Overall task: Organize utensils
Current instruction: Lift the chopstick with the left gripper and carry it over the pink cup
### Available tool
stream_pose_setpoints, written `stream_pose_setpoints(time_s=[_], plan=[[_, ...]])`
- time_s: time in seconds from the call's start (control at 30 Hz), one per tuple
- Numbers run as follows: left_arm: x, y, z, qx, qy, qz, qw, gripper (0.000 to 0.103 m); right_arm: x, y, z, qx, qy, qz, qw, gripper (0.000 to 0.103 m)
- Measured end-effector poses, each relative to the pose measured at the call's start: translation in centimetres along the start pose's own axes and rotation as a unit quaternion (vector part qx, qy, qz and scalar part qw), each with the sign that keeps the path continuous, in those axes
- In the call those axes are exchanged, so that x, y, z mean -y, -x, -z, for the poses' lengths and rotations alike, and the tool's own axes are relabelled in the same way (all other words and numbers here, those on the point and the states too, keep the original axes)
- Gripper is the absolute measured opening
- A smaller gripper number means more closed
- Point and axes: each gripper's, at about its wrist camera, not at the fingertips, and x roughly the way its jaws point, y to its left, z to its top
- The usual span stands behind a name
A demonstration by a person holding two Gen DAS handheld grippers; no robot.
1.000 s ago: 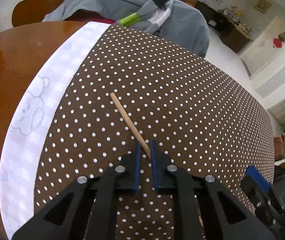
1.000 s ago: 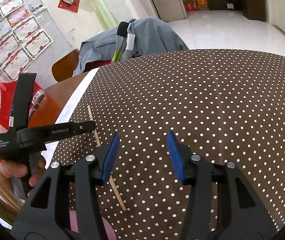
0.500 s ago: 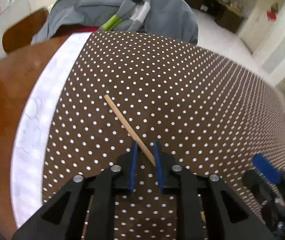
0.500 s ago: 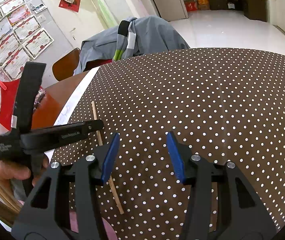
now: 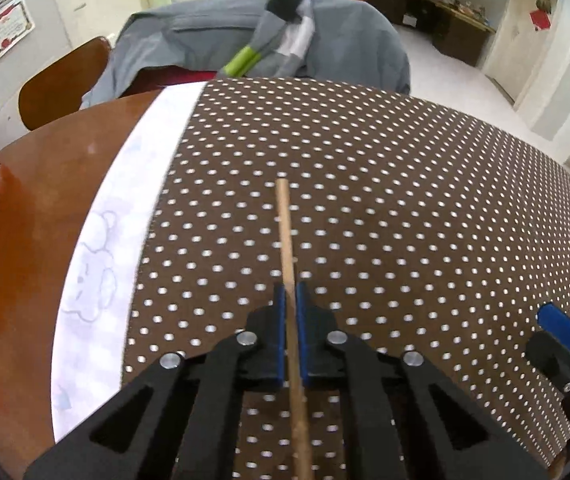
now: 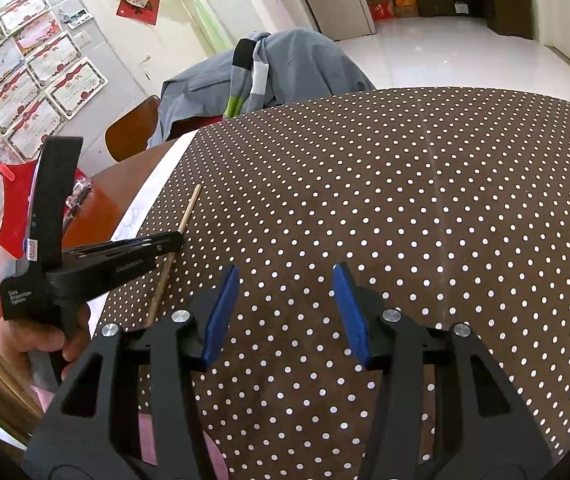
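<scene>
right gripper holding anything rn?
No. The right gripper stands open over the dotted tablecloth with nothing between its blue pads; the chopstick is at the left gripper.

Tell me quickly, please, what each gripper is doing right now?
Left gripper: has just closed on the wooden chopstick, pads pressing it.
Right gripper: open, nothing between its jaws, over the dotted tablecloth.

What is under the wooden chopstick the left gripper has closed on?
The polka-dot tablecloth shows beneath the chopstick. The left gripper covers the stretch between its fingers.
</scene>
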Motion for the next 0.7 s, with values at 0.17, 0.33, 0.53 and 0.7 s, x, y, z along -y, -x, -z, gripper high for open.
stream_pose_setpoints(time_s=[0.17,0.33,0.53,0.7], plan=[[-2.6,0.7,1.5,0.019,0.020,0.016,0.9995,0.006,-0.1,0.3,0.6,0.000,0.001,0.000,1.000,0.049],[-4.5,3.3,4.5,0.062,0.027,0.050,0.9964,0.006,-0.1,1.9,1.4,0.008,-0.002,0.015,1.000,0.049],[-6.0,7.8,8.8,0.123,0.036,0.078,0.9888,0.005,0.5,5.3,3.5,0.028,-0.016,0.051,0.998,0.049],[-6.9,12.6,13.1,0.180,0.040,0.108,0.9769,0.005,0.7,9.7,6.2,0.059,-0.035,0.072,0.995,0.049]])
